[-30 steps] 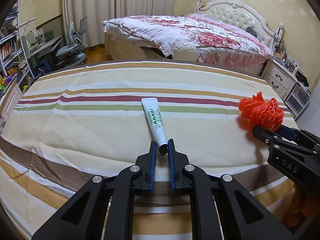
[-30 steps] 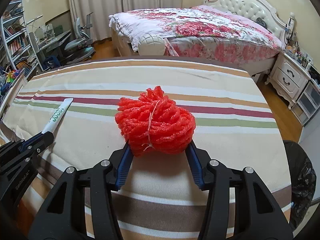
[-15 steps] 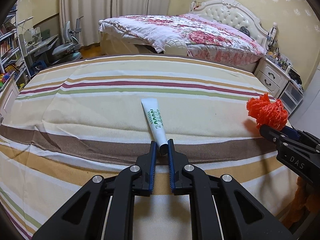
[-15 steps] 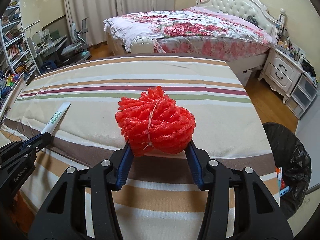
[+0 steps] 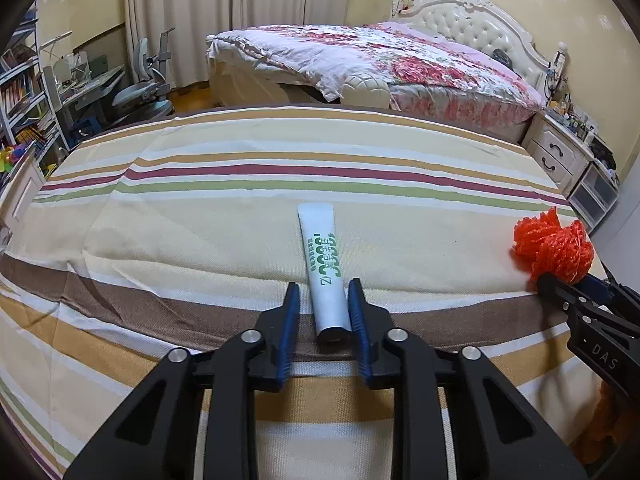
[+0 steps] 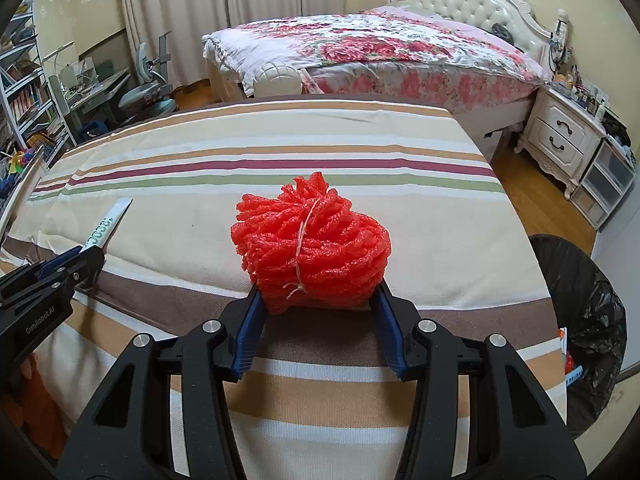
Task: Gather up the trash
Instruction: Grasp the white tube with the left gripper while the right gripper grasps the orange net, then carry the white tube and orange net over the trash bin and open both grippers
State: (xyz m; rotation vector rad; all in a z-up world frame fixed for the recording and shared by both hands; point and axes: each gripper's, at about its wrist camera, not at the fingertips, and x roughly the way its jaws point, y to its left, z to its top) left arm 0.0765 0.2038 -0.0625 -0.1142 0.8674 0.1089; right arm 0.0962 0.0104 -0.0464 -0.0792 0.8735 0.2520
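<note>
Jaws of left gripper (image 5: 323,295) are opening around the tube (image 5: 325,268); right gripper (image 6: 318,297) clamps the red netting (image 6: 312,244).

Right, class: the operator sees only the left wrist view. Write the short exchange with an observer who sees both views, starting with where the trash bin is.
Operator: I see no bin. Where is it?
Observer: A black-lined bin stands on the floor just past the right edge of the striped table.
Operator: And how is the red foam net held?
Observer: The right gripper clamps the red foam net at its near end, with both pads pressed into it.
</note>
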